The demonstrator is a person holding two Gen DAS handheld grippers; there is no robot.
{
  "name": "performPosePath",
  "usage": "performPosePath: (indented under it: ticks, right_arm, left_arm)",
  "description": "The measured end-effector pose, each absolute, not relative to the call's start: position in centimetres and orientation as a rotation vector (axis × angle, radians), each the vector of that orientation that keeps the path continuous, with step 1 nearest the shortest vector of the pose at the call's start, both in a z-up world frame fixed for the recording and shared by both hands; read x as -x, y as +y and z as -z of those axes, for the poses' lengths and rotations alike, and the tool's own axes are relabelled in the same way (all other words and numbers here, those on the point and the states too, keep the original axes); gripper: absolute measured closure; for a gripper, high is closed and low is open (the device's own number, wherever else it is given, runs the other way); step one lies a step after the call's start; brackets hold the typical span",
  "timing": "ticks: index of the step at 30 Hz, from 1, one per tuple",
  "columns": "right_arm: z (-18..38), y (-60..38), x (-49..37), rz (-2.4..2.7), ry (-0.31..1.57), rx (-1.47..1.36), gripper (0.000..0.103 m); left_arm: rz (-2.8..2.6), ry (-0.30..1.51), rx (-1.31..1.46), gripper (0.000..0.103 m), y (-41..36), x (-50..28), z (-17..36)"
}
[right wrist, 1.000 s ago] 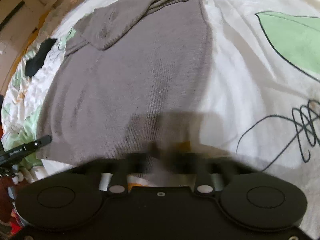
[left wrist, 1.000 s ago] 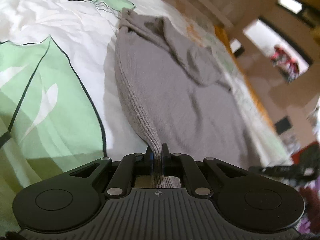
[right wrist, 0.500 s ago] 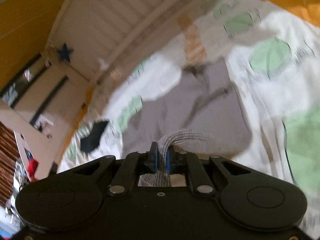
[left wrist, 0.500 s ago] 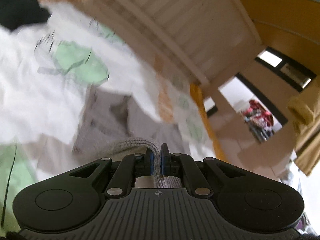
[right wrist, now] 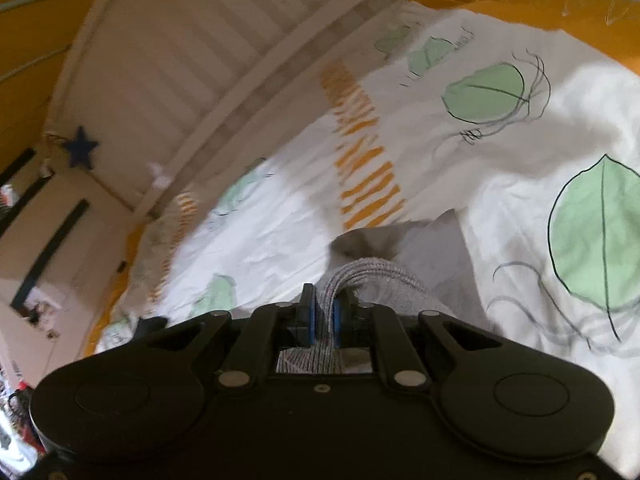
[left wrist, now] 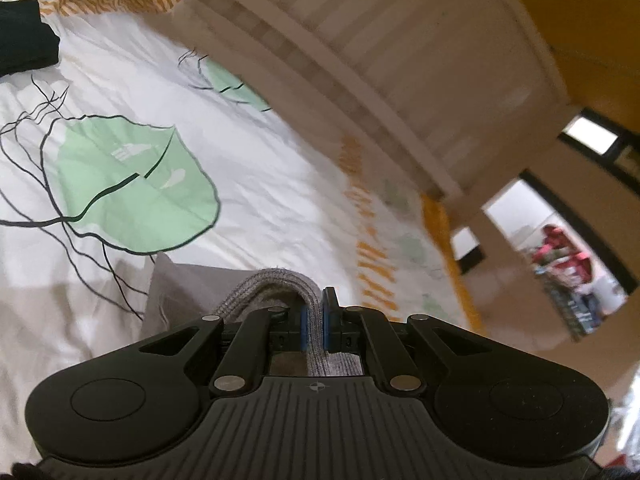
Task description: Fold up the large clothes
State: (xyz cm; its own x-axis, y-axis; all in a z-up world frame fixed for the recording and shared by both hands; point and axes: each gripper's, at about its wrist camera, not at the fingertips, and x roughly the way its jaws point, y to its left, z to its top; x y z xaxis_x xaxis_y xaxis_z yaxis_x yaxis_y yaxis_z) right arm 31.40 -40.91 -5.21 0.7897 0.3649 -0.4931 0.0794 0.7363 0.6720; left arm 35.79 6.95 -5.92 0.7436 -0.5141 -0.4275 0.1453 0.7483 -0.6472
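Observation:
A grey knit sweater (left wrist: 188, 292) lies on a bed with a white sheet printed with green leaves (left wrist: 132, 184). My left gripper (left wrist: 315, 312) is shut on its ribbed hem (left wrist: 272, 284), which arches up out of the jaws. My right gripper (right wrist: 322, 312) is shut on the same ribbed hem (right wrist: 372, 272). In the right wrist view the sweater (right wrist: 436, 248) bunches just ahead of the jaws. Most of the garment is hidden below both grippers.
A white slatted bed frame (left wrist: 360, 52) runs along the far side of the bed, also in the right wrist view (right wrist: 192, 68). A black garment (left wrist: 24, 36) lies at the far left. An orange bed edge (right wrist: 520, 4) borders the sheet. A doorway (left wrist: 560, 248) opens at right.
Both grippers have lifted the hem off the bed and carried it forward toward the far end. The sweater, spread flat before, is now mostly under the grippers.

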Motion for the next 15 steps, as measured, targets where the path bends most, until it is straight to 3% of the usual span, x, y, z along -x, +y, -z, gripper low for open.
performPosePath:
  ticks: [4, 5, 7, 8, 9, 11, 13, 15]
  right_arm:
    - [8.2, -40.9, -34.2, -0.150, 0.681, -0.712, 0.084]
    - [8.9, -40.8, -34.7, -0.151, 0.685, -0.699, 0.079]
    - [10.0, -40.7, -35.2, -0.159, 0.678, -0.699, 0.079]
    - [10.4, -40.8, -35.5, -0.161, 0.675, -0.709, 0.077]
    - [10.7, -41.0, -35.6, -0.166, 0.673, -0.717, 0.072]
    - [11.0, -41.2, -35.6, -0.188, 0.661, -0.724, 0.043]
    - [10.6, -41.2, -35.4, -0.173, 0.629, -0.696, 0.029]
    - [9.6, -41.2, -34.9, -0.157, 0.592, -0.646, 0.029]
  left_arm:
    - [0.357, 0.655, 0.622, 0.095, 7.0, -37.4, 8.5]
    - [0.355, 0.664, 0.644, 0.093, 7.1, -37.8, 9.0]
    - [0.367, 0.676, 0.687, 0.079, 7.5, -38.4, 9.7]
    - [0.374, 0.669, 0.693, 0.064, 7.6, -38.6, 9.7]
    - [0.377, 0.654, 0.690, 0.050, 7.6, -38.6, 9.5]
    - [0.360, 0.604, 0.663, 0.032, 7.6, -38.4, 8.7]
    - [0.355, 0.562, 0.622, 0.029, 7.3, -37.9, 7.5]
    - [0.358, 0.542, 0.559, 0.027, 6.5, -37.3, 6.4]
